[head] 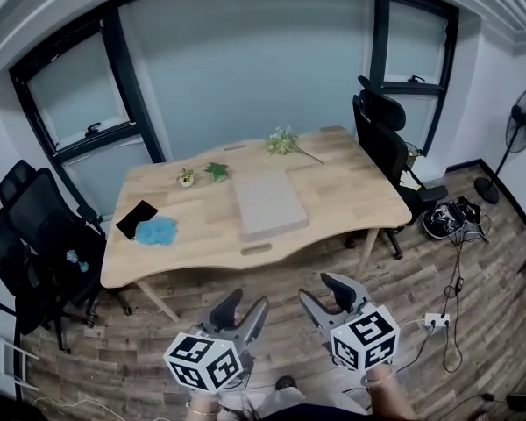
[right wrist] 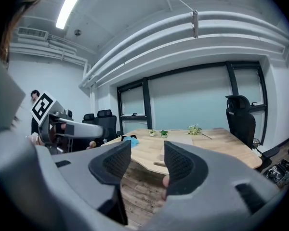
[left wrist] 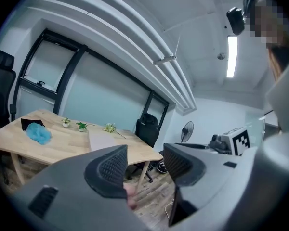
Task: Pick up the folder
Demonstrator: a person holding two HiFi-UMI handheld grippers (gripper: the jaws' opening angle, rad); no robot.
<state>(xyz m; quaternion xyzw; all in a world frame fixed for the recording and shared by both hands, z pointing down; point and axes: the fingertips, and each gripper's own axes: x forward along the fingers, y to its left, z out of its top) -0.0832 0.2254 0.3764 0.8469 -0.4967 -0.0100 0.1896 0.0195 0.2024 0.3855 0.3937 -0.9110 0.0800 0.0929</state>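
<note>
Over the plank floor (head: 114, 358), short of the table's near edge, both of my claws hang with nothing in them. The left claw (head: 248, 302) has its jaws moderately apart, with only floor and a table leg showing through the gap, and the right claw (head: 319, 289) stands much the same, also empty. The folder (head: 267, 203), a pale grey slab, lies flat near the middle of the table (head: 351, 191), at twelve o'clock from me and well apart from both claws. I judge the pick has hardly begun: I face the folder, but reaching the table, closing on the folder and lifting it are all left to do. The head view alone gives me the whole folder from above, with a blue fluffy tuft (head: 158, 230) at its nine o'clock and a flower sprig (head: 283, 141) past its far edge at about one o'clock. My left gripper view shows the folder only as a thin low strip, but it catches a lit ceiling lamp (left wrist: 231, 57) at one o'clock, which the head view lacks. My right gripper view shows my left claw side-on at nine o'clock, and its own right jaw hides part of the folder.
</note>
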